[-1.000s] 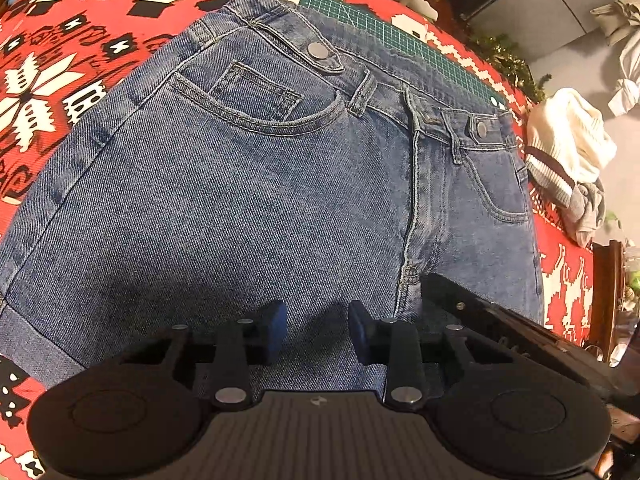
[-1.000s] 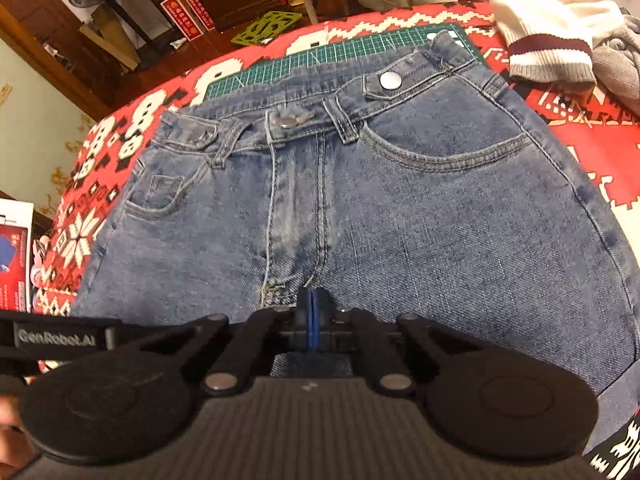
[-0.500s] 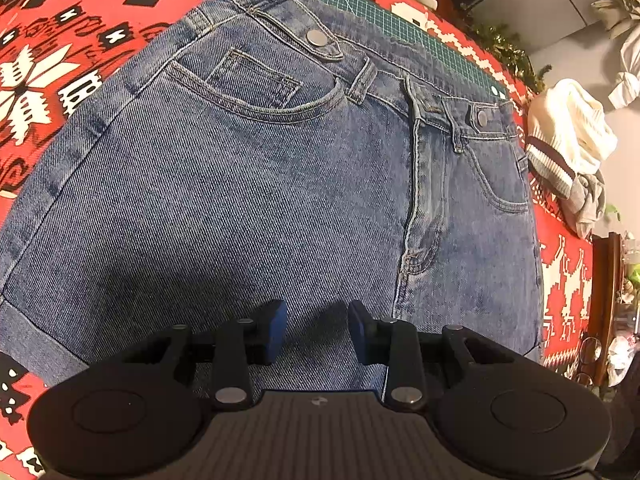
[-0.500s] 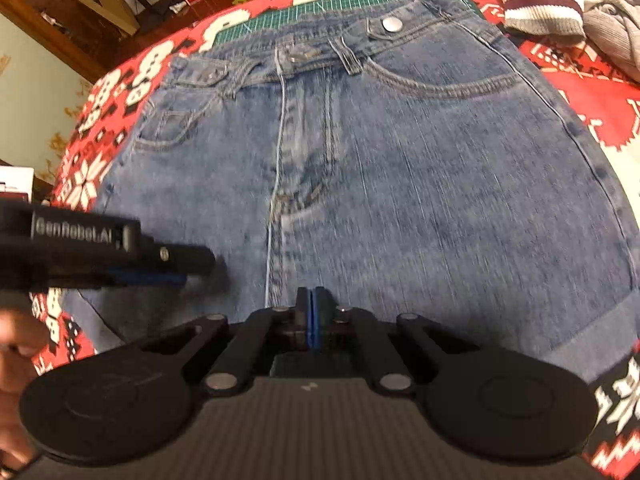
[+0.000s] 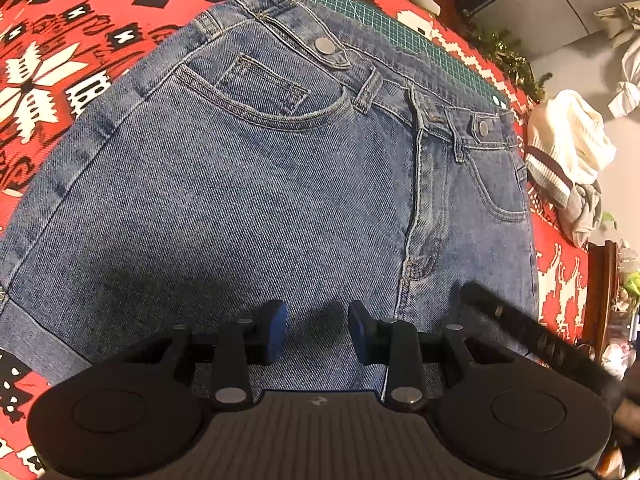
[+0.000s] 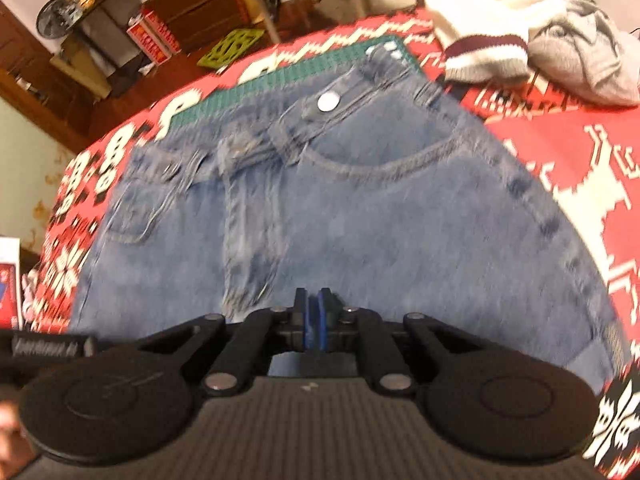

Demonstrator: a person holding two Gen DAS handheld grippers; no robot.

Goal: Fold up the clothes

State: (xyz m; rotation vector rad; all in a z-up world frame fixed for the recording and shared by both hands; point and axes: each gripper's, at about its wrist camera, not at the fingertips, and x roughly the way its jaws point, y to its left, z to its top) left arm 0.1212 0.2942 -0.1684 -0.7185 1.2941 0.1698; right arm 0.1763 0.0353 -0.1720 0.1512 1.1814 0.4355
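Denim shorts lie flat, front side up, and fill the middle of both views, waistband toward the top of the frame and hems toward the bottom. They rest on a red patterned cloth that covers the table. A green mat shows just beyond the waistband, partly under it.

At the bottom center of the left wrist view, the left gripper hangs over the lower part of the shorts with its fingers apart, a clear gap between the blue pads and nothing in it.

In the right wrist view, which is blurred, the right gripper sits at the bottom center near the crotch seam, its fingers drawn almost together with only a thin slit between them; whether any denim is pinched cannot be told.

A cream sweater and a grey garment lie at the upper right, beside the shorts.
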